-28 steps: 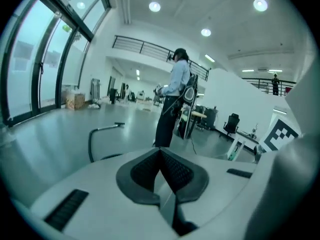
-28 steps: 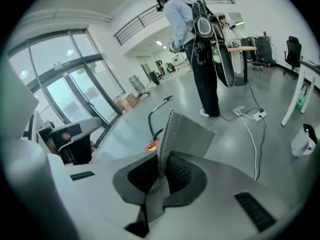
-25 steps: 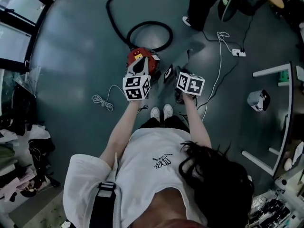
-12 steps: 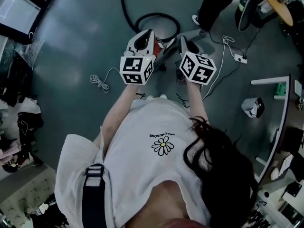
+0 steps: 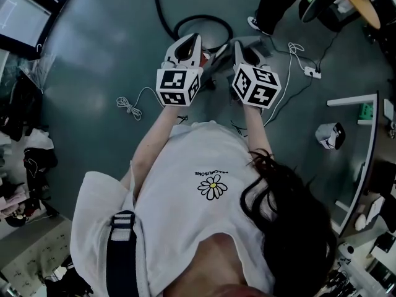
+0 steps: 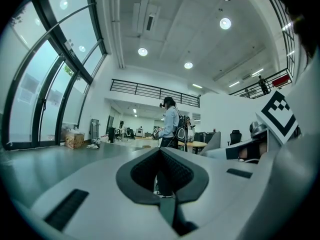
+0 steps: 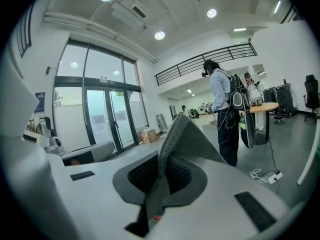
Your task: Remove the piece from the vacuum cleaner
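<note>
Seen from above, a person (image 5: pixel 204 190) stands on a dark floor (image 5: pixel 99 60) holding both grippers out in front. The left gripper (image 5: pixel 189 42) has its jaws pressed together with nothing between them. Just beyond the grippers, the vacuum cleaner's black hose (image 5: pixel 201 25) loops on the floor; its body is mostly hidden behind them. The right gripper (image 7: pixel 159 181) is clamped on the piece (image 7: pixel 187 139), a thin grey sheet with a fine mesh texture, rising to a folded peak above the jaws.
</note>
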Motion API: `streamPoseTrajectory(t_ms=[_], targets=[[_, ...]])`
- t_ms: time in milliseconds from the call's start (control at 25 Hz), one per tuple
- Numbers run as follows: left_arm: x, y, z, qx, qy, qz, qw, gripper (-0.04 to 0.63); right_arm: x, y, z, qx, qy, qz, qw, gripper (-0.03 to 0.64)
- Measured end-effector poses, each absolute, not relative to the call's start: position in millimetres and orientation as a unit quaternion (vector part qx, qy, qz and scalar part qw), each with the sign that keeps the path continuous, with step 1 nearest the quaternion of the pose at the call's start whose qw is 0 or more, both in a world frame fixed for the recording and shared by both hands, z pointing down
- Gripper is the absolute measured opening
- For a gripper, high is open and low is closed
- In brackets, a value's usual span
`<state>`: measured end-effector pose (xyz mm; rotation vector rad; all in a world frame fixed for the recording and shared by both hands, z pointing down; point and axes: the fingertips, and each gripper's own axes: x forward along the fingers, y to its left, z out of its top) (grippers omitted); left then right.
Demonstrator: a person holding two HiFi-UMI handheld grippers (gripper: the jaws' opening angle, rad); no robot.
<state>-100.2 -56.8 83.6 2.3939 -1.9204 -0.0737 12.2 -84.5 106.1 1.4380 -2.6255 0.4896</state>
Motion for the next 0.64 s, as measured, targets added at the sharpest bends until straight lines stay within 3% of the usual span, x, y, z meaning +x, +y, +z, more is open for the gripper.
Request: streamPoseTrajectory(t_ms=[640], targets=[[-71.0,-54.3,83.9,0.807,-0.587,-0.033,0.054,0.005,25.5,-74.0,100.3,0.484,-0.864,0.127,0.054,0.028]])
